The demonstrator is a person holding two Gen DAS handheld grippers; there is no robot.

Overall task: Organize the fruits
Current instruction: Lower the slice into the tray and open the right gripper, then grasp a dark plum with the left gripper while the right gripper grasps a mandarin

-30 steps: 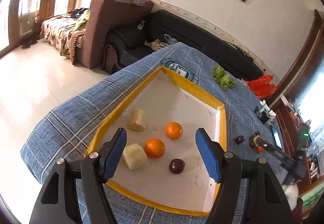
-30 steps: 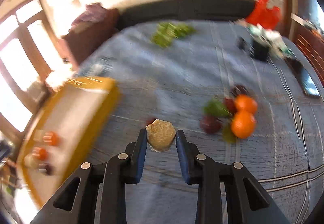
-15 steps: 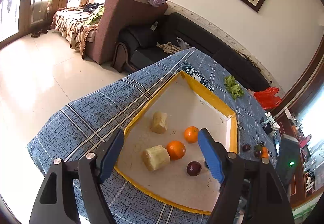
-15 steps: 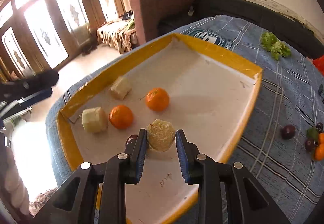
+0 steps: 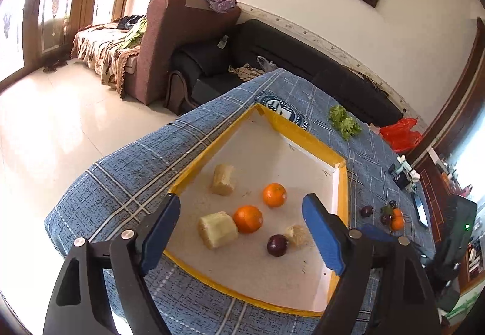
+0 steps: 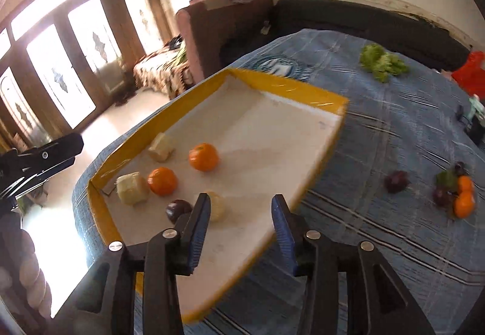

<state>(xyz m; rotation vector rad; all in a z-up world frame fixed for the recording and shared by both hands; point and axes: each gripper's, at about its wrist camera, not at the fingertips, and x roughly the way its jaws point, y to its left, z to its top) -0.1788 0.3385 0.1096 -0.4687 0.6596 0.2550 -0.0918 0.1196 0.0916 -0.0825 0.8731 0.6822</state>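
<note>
A yellow-rimmed white tray [image 5: 341,183] [image 6: 315,104] lies on the blue plaid table. In it are two oranges [image 5: 248,218] [image 6: 203,157], a dark plum [image 5: 277,245] [image 6: 177,209] and three pale cut chunks; the newest chunk [image 5: 296,235] [image 6: 217,207] rests beside the plum. My right gripper [image 6: 241,224] is open and empty just above the tray's near edge, the chunk by its left finger. My left gripper [image 5: 242,235] is open and empty over the tray's near side. Loose plums [image 6: 396,181] and oranges [image 6: 463,198] lie on the cloth to the right.
A green lettuce bunch [image 6: 383,62] and a red bag [image 5: 400,135] lie at the table's far side. A phone [image 5: 421,210] and small items sit at the right edge. Sofas stand behind the table. The left gripper shows in the right wrist view [image 6: 39,159].
My right gripper carried the pale chunk from the cloth over the tray, opened and let it go beside the plum. The left gripper drew back a little and stayed open.
</note>
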